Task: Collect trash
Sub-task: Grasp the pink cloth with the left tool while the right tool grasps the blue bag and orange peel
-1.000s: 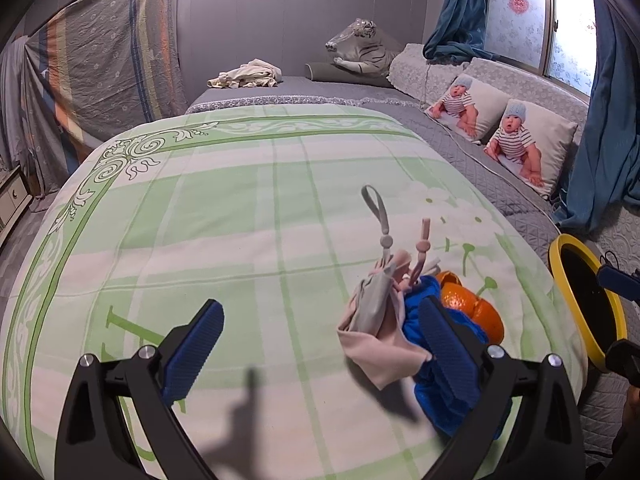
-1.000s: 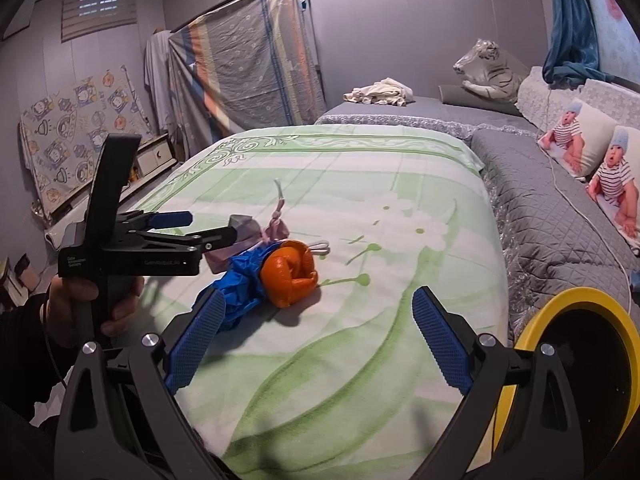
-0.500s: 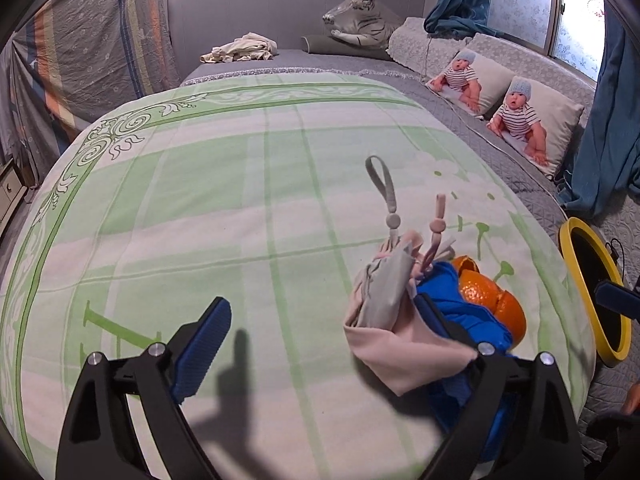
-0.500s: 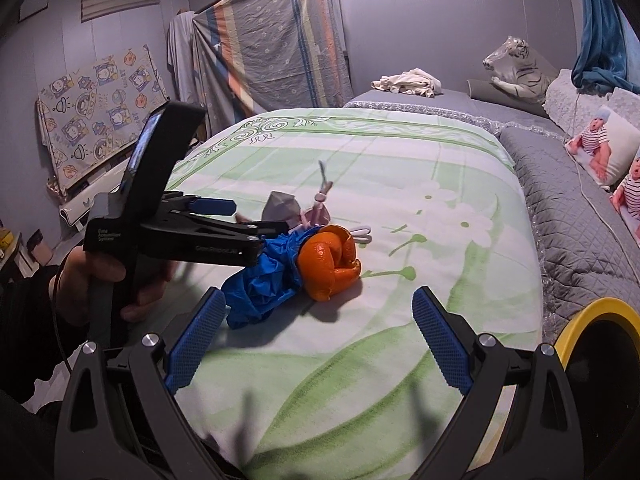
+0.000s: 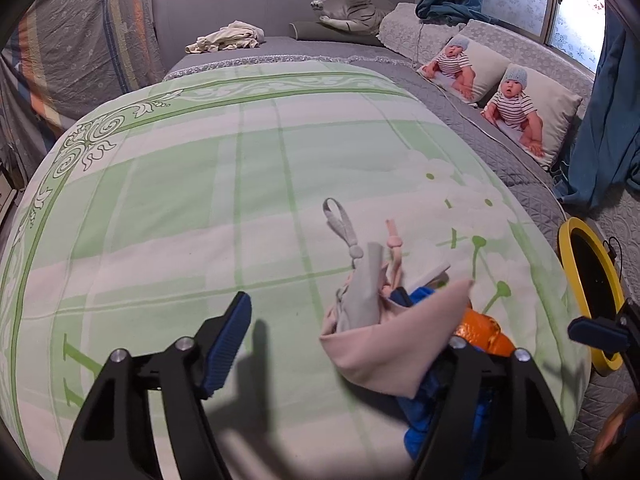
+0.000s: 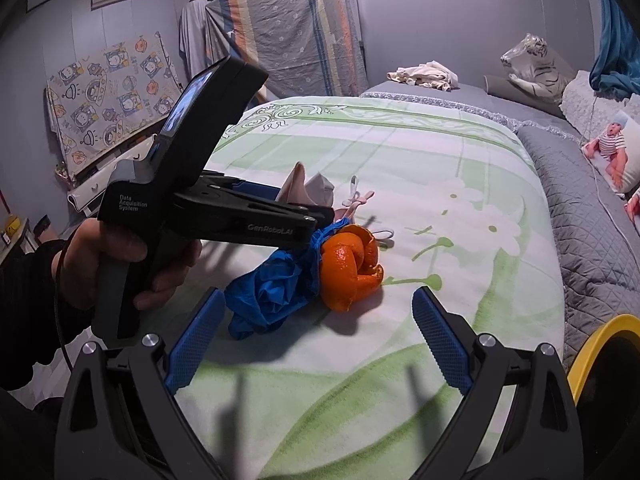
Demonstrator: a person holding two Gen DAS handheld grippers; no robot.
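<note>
Close together on the green bedspread (image 6: 460, 168) lie beige cloth (image 5: 394, 344), blue wrapper (image 6: 276, 292) and orange peel (image 6: 350, 268); left gripper (image 5: 344, 344) jaws apart around the cloth; right gripper (image 6: 316, 332) jaws apart, near the yellow bin (image 6: 600, 344).

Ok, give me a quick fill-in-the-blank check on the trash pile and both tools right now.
1. The orange peel touches a crumpled ____ plastic bag.
2. The bin has a ____ rim.
3. The right tool is ____ and holds nothing.
4. The left tool is open around the ____ cloth.

Missing: blue; yellow; open; beige
</note>
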